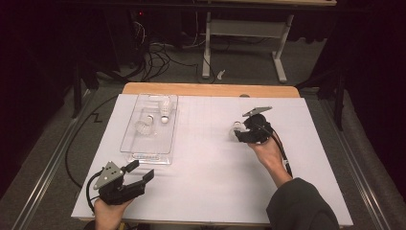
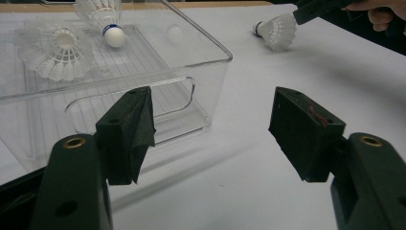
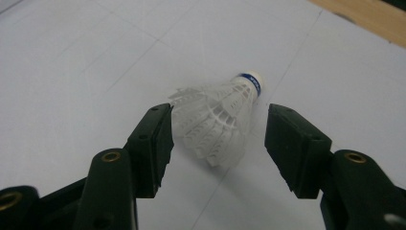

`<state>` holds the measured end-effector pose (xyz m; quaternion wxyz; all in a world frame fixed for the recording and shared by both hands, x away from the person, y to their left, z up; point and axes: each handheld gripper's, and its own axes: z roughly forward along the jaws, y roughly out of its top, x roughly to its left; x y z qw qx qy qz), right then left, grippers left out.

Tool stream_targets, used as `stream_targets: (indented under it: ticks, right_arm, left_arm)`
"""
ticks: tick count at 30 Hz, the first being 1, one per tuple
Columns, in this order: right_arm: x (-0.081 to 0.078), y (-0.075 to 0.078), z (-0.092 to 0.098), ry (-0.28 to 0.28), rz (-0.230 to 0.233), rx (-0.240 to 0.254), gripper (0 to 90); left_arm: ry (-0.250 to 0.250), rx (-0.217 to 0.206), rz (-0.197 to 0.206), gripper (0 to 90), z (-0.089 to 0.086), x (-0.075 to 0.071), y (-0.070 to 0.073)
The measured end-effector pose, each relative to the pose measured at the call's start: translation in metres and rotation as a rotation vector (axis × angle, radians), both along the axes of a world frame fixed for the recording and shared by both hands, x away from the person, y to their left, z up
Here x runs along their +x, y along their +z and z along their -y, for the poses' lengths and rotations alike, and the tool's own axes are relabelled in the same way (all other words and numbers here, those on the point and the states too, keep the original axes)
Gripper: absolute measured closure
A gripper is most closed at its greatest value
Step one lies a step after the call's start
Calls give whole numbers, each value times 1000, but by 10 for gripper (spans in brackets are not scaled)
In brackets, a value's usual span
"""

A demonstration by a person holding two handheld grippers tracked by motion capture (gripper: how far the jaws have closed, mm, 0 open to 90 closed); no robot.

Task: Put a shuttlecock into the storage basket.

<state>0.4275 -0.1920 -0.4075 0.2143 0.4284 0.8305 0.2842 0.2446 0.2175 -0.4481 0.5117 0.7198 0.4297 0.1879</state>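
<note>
Currently, your right gripper (image 3: 218, 143) has its jaws apart astride the loose shuttlecock (image 3: 220, 122) lying between them on the table, unpinched, so squeezing its skirt may crush or squirt it; left gripper (image 2: 213, 134) gapes empty before the clear bin (image 2: 210, 52) holding two shuttlecocks (image 2: 57, 52).

From above, the right gripper (image 1: 245, 132) covers most of the loose shuttlecock (image 1: 236, 126), so its skirt is hidden (just a white nub peeks out). The clear bin (image 2: 210, 48) runs off the left gripper view's top and left edges.
</note>
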Motion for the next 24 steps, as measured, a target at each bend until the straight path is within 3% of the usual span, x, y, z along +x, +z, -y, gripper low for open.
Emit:
stream_targets:
  ticks: [8,24]
  right_arm:
    - [10,-5,3,-38,-81,-30,496]
    - [23,-15,1,-81,-144,-58,645]
  left_arm:
    - [-1,2,0,330,0,0,0]
    - [-5,3,-3,329,0,1,0]
